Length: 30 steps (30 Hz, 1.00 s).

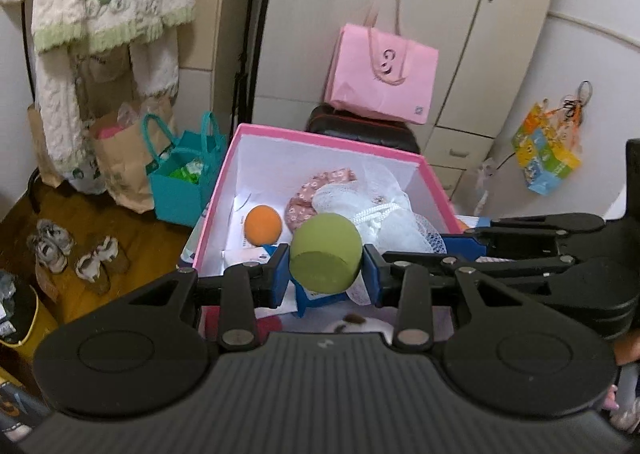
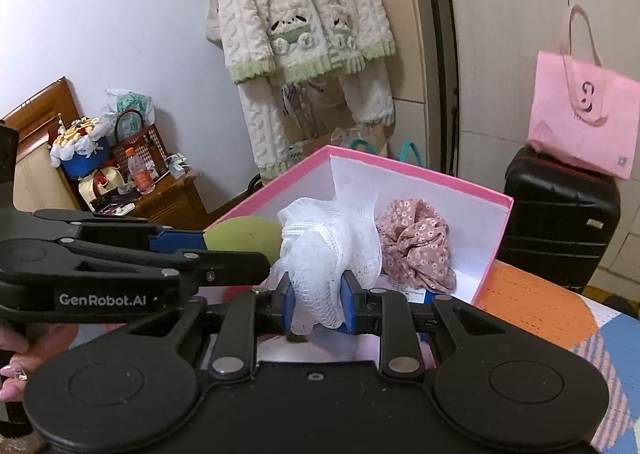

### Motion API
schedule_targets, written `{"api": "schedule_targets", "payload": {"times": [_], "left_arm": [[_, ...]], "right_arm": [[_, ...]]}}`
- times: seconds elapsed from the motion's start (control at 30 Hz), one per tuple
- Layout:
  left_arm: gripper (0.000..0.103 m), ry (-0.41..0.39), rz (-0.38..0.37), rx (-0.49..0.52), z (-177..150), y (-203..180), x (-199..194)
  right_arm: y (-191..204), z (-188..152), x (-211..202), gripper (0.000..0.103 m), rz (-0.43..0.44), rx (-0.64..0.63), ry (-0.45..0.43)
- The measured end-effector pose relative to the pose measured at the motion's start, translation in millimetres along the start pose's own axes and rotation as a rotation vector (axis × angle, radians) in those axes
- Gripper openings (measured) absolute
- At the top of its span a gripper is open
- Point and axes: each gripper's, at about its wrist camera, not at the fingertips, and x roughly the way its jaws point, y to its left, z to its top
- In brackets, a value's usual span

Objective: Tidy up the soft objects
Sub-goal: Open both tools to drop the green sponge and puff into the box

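Both grippers, left (image 1: 326,270) and right (image 2: 316,296), tilt down over the pink box (image 1: 320,140).

left claw (image 1: 326,268) clamped, right claw (image 2: 318,300) clamped, side by side

- The place was a lived-in home, most likely a bedroom.
- A fluffy cream cable-knit pyjama set with green trim (image 2: 296,26) hung on a rack against the plain white wall.
- A tall cream wardrobe with metal handles (image 1: 432,14) filled the far side.
- A black hard-shell suitcase (image 2: 560,226) stood beside it, with a pink paper shopping bag (image 2: 584,122) on top.
- Worn grey slippers (image 1: 72,254) lay on the brown wooden floor (image 1: 120,222).
- A brown wooden side cabinet (image 2: 172,202) carried a clear drink bottle (image 2: 140,174), a woven handbag and a blue-wrapped bouquet (image 2: 80,150).
- Brown and teal gift bags (image 1: 180,182) sat on the floor.
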Motion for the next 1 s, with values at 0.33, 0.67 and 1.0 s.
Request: {"api": "schedule_targets", "payload": {"times": [0.33, 0.67, 1.0], "left_arm": [[0.050, 0.023, 0.076, 0.018, -2, -2, 16], [0.067, -0.005, 0.027, 0.013, -18, -9, -24], [0.074, -0.070, -0.020, 0.085, -34, -37, -78]], "right_arm": [[-12, -8, 11, 0.044, -0.055, 0.018, -0.003], [3, -23, -39, 0.068, -0.142, -0.028, -0.113], [30, -47, -105, 0.079, -0.218, -0.062, -0.193]]}}
